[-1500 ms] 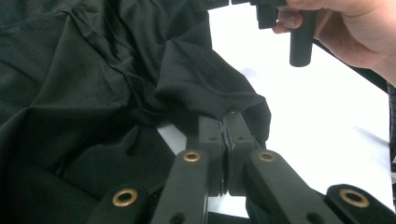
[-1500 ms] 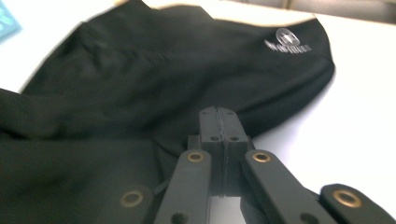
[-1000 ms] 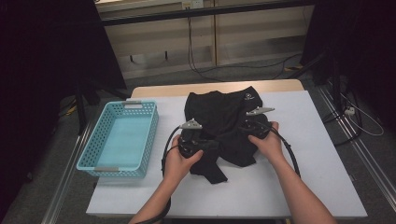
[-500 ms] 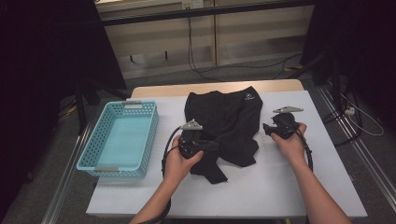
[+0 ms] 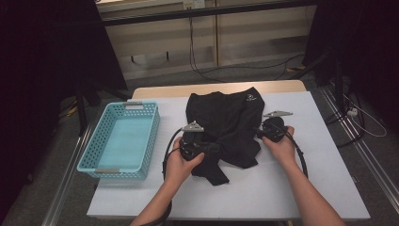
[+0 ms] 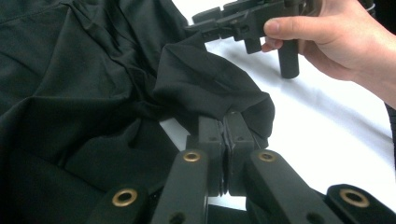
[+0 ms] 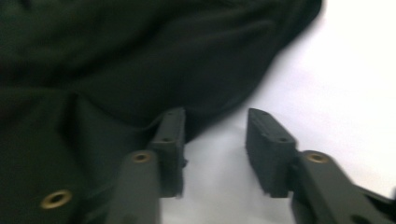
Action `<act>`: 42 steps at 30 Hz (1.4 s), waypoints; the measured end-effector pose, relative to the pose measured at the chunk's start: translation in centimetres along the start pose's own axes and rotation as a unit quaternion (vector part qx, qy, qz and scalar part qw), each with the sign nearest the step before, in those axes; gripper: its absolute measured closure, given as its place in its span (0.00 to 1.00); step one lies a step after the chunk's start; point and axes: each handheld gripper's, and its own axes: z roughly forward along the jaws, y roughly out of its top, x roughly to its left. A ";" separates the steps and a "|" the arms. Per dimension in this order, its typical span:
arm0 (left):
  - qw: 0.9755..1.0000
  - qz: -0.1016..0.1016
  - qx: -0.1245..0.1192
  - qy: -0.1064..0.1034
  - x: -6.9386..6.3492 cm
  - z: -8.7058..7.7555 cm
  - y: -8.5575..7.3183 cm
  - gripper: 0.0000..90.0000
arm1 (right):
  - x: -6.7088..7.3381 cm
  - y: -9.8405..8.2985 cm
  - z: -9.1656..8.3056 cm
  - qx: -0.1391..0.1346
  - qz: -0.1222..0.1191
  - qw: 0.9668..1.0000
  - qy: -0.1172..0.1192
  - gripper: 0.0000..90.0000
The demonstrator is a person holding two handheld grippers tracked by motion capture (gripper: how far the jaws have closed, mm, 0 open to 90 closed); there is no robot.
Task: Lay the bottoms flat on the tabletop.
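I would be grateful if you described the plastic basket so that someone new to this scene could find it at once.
Start from the white table and look to its left edge as the high view shows it. There sits the basket, left of the black garment. It is the one light blue thing there, rectangular, with perforated walls and nothing inside.

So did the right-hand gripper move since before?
Yes. The right gripper swung out past the black cloth garment's right edge, then came back to it, jaws closing.

Light blue basket [image 5: 123, 141] on white table [image 5: 291, 188] left side; cables [image 5: 202, 61] on floor behind
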 end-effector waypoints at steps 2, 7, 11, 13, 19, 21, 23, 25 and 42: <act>1.000 0.001 0.001 -0.001 0.0 0.1 0.0 0.97 | 0.3 0.2 0.2 -0.009 0.012 1.000 0.014 0.68; 1.000 0.003 0.001 -0.001 0.0 0.4 -0.1 0.97 | 1.1 0.9 0.6 -0.017 0.008 1.000 0.022 0.66; 1.000 0.004 0.004 -0.002 0.1 0.5 -0.1 0.95 | 1.6 1.3 1.0 -0.018 0.002 1.000 0.024 0.64; 1.000 0.005 0.001 0.001 0.0 0.5 -0.1 0.92 | 1.9 1.3 1.4 -0.014 -0.006 1.000 0.022 0.63; 1.000 0.011 0.000 0.007 -0.1 0.5 -0.2 0.84 | 1.9 1.1 1.3 -0.009 -0.002 1.000 0.022 0.97; 1.000 0.012 -0.004 0.005 -0.1 0.6 -0.2 0.80 | 1.3 1.1 0.8 -0.009 0.002 1.000 0.020 0.99; 1.000 0.019 -0.005 0.010 -0.1 0.5 -0.1 0.73 | 0.4 1.2 -0.1 -0.016 0.008 1.000 0.014 0.99; 1.000 0.019 -0.010 0.012 -0.1 0.5 -0.1 0.66 | -0.5 1.3 -1.1 -0.015 0.010 1.000 0.007 0.99; 0.993 0.038 -0.021 0.107 1.7 -0.3 -0.6 0.35 | -2.2 0.5 -3.3 -0.008 -0.014 1.000 -0.019 0.65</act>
